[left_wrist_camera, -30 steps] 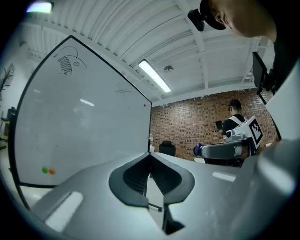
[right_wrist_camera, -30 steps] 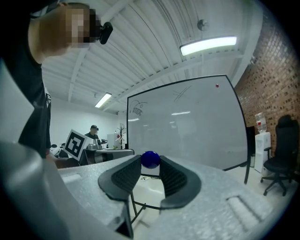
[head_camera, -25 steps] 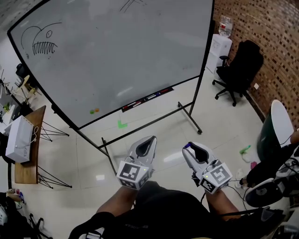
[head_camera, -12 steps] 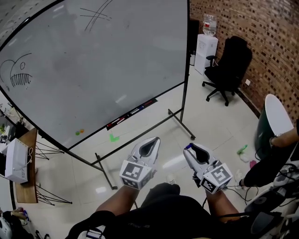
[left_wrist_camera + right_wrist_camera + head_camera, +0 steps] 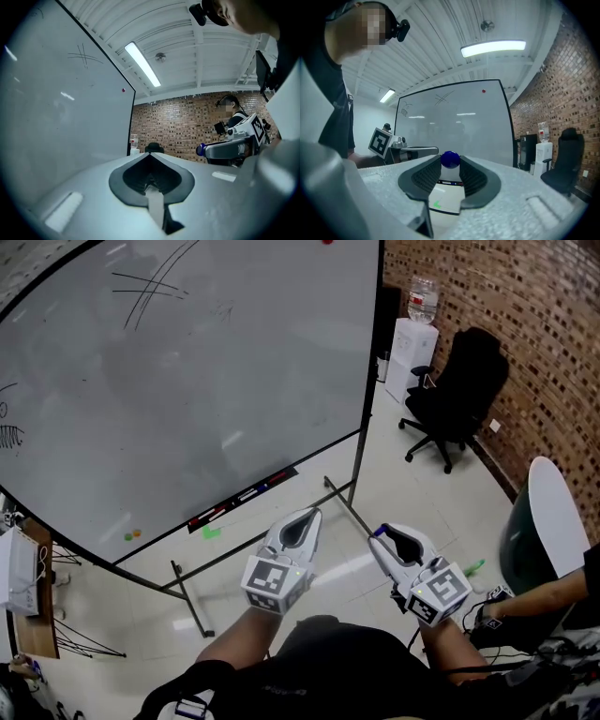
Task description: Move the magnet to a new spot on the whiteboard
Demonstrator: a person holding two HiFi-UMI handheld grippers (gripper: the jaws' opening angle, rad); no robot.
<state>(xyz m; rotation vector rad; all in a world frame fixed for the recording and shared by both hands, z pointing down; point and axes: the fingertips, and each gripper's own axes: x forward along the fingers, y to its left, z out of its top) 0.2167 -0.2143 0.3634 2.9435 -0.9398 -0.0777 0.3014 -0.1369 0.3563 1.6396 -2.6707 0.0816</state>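
Note:
A small blue round magnet [image 5: 450, 159] is pinched at the tips of my right gripper [image 5: 450, 162], which is shut on it. In the head view the blue magnet [image 5: 378, 532] shows at that gripper's tip [image 5: 382, 536], held low in front of the body and well short of the whiteboard [image 5: 187, 381]. My left gripper [image 5: 304, 517] hangs beside it; its jaws [image 5: 149, 158] meet with nothing between them. The board fills the left and centre, with pen sketches and a red magnet [image 5: 483, 91] near its upper right corner.
The whiteboard stands on a wheeled frame [image 5: 342, 507] with a marker tray [image 5: 239, 499] and two small magnets [image 5: 131, 534] low on it. A black office chair [image 5: 455, 390] and a water dispenser [image 5: 412, 341] stand by the brick wall [image 5: 525, 343]. A green bin [image 5: 539, 531] stands at the right.
The view has swung along the board toward its right edge, and the board now looks closer. Both grippers keep their places before the body, and the blue magnet stays in the right one.

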